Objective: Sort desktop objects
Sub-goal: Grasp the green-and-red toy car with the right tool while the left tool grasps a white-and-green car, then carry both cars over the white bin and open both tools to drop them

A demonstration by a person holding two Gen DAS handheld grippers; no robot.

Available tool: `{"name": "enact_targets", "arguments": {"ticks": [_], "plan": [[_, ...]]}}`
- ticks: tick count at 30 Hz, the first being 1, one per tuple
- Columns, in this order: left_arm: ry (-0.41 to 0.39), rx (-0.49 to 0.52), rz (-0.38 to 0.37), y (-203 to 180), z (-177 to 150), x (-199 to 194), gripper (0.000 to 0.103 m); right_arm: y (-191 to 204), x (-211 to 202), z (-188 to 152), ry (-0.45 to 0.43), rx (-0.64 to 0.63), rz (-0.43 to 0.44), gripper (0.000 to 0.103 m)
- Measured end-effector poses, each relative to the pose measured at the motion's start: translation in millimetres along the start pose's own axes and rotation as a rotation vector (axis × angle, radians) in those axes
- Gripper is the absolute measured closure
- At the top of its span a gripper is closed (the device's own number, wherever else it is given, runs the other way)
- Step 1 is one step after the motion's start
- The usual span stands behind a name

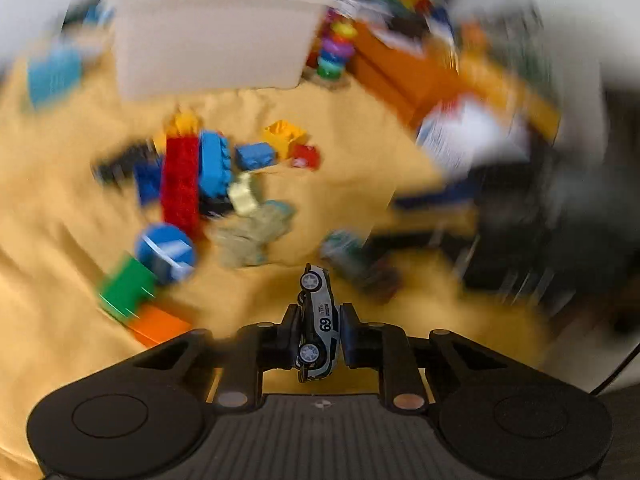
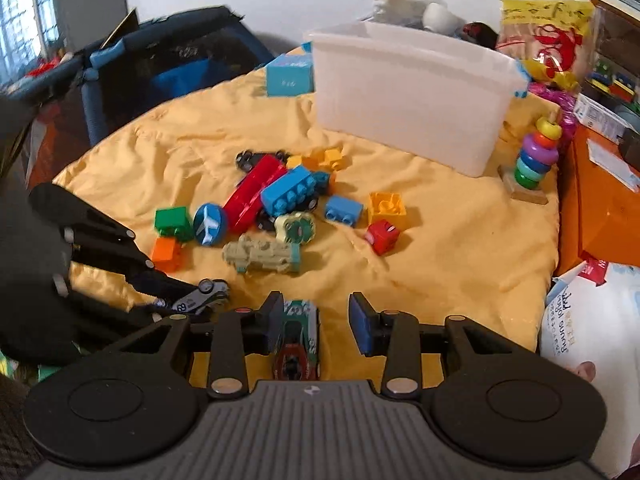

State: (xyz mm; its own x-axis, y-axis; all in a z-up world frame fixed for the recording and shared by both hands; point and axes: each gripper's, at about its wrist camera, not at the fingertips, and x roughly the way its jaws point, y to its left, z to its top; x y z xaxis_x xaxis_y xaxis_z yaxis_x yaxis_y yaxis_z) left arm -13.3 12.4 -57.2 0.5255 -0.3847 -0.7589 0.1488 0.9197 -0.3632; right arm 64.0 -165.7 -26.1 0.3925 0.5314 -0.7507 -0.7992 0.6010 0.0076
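Note:
My left gripper (image 1: pixel 319 330) is shut on a white toy car (image 1: pixel 318 320) marked 69, held on its side above the yellow cloth; it also shows in the right wrist view (image 2: pixel 200 296). My right gripper (image 2: pixel 316 320) is open, with a green and red toy car (image 2: pixel 298 340) lying on the cloth between its fingers, close to the left one. A pile of toy bricks (image 2: pixel 288 192) and a pale toy train (image 2: pixel 264 256) lie beyond. A white plastic bin (image 2: pixel 408 96) stands at the back; it is blurred in the left wrist view (image 1: pixel 212 36).
A ring-stacking toy (image 2: pixel 534 156) stands right of the bin. An orange box (image 2: pixel 600 208) and a white package (image 2: pixel 588 320) border the cloth on the right. A dark blue playpen (image 2: pixel 160 68) is at the back left. A blue box (image 2: pixel 290 74) sits left of the bin.

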Motion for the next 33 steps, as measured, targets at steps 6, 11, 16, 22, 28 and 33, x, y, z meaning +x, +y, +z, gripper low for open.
{"name": "enact_targets", "arguments": {"ticks": [6, 11, 16, 22, 28, 33], "plan": [[-0.011, 0.111, 0.196, -9, -4, -4, 0.059, 5, 16, -11, 0.079, 0.018, 0.047, 0.063], [-0.046, 0.342, 0.337, -44, -4, -12, 0.053, 9, 21, -12, 0.097, 0.002, 0.051, 0.062], [0.056, 0.351, 0.387, -40, -9, 17, 0.054, 14, 30, -10, 0.111, -0.04, 0.013, 0.062], [0.022, 0.291, 0.339, -33, -11, 18, 0.07, 18, 37, -18, 0.104, -0.083, -0.005, 0.066], [-0.051, 0.295, 0.353, -47, 1, 7, 0.07, 19, 24, -3, 0.082, -0.114, -0.005, 0.07], [-0.187, 0.202, 0.352, -37, 37, -20, 0.07, 6, 1, 38, -0.042, -0.151, -0.076, 0.07]]}}
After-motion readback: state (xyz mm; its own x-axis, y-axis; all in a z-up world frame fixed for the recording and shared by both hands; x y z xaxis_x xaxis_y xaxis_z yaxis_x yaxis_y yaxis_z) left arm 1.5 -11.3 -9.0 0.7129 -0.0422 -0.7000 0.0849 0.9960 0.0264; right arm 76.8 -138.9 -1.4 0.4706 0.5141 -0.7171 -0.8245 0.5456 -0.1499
